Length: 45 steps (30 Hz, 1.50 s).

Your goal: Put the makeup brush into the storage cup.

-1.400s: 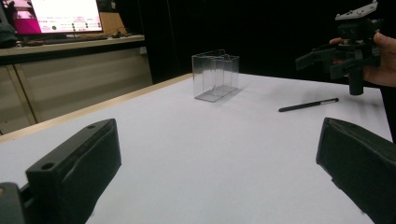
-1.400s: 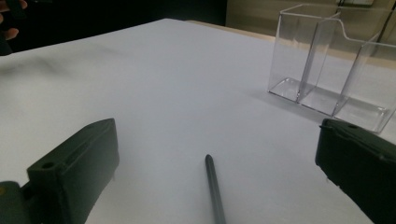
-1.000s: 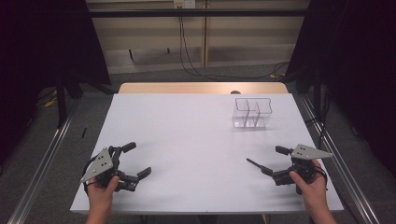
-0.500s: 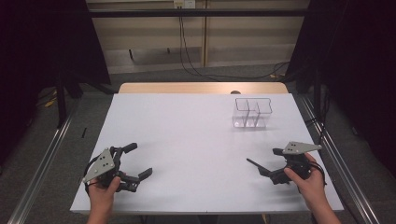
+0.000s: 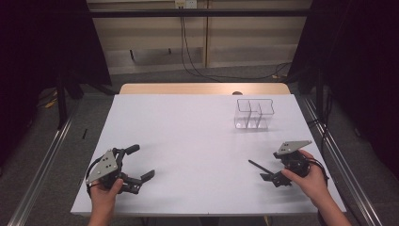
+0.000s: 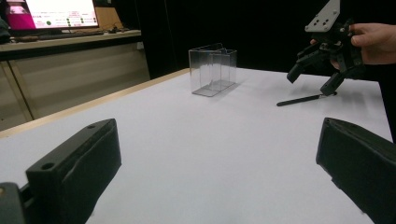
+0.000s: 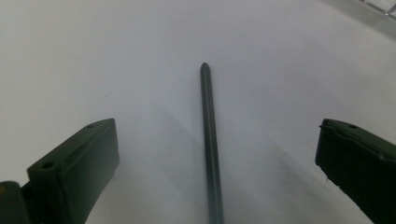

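A thin black pen lies flat on the white table at the near right. My right gripper is tipped down over the pen's near end, open, with one jaw on each side of the pen and neither touching it. From the left gripper view the pen rests just below the right gripper. My left gripper stands open near the front left edge with nothing between its jaws. A clear plastic box with compartments stands empty at the back right.
The clear box is well beyond the pen. A wooden strip edges the table's far side, and metal rails run along both sides. A lit monitor sits on a bench off the table.
My right gripper has tilted forward and down and edged left, so its jaws now straddle the pen's end. The left gripper and the box have not moved.
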Available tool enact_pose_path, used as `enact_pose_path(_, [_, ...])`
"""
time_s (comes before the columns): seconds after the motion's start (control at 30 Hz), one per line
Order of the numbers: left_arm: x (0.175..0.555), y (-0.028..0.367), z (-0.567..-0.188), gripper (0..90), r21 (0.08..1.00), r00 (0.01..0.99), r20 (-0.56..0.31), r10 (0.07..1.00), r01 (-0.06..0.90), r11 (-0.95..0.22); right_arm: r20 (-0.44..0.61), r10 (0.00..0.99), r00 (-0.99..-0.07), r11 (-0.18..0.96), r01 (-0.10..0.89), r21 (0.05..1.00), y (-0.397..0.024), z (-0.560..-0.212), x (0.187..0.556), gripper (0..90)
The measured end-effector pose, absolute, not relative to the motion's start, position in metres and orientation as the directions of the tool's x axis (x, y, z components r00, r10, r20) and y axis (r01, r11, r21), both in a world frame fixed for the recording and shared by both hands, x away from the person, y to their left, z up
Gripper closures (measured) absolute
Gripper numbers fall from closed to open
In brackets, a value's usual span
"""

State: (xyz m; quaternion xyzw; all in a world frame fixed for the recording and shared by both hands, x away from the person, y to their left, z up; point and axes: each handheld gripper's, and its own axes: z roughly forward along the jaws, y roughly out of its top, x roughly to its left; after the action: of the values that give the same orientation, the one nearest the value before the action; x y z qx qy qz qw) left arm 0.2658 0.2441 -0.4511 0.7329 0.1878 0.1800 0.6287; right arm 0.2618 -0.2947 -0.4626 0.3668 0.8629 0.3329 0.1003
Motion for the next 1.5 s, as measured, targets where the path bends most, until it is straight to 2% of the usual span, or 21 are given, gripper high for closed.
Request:
enact_pose_path(0.43, [0.265,0.243,-0.451,0.0,0.987,0.866,0.034,0.499,0.049,-0.151,0.048,0.681,-0.731,0.615,0.606,0.505,-0.287,-0.462,0.273,0.0])
enact_pose_path(1.03, [0.264,0.243,-0.451,0.0,0.987,0.864,0.034,0.503,0.050,-0.154,0.040,0.682,-0.730,0.680,0.654,0.332,-0.281,-0.460,0.281,2.4])
enact_pose_path(1.27, [0.264,0.245,-0.451,0.0,0.987,0.861,0.033,0.508,0.051,-0.149,0.027,0.672,-0.740,0.704,0.650,0.287,-0.279,-0.459,0.282,10.7])
enact_pose_path(1.47, [0.264,0.244,-0.451,0.0,0.988,0.861,0.031,0.508,0.052,-0.149,0.027,0.659,-0.752,0.718,0.640,0.273,-0.282,-0.455,0.280,22.9])
enact_pose_path(1.5, [0.264,0.244,-0.451,0.0,0.987,0.861,0.032,0.508,0.052,-0.150,0.028,0.660,-0.751,0.719,0.642,0.266,-0.283,-0.454,0.279,27.9])
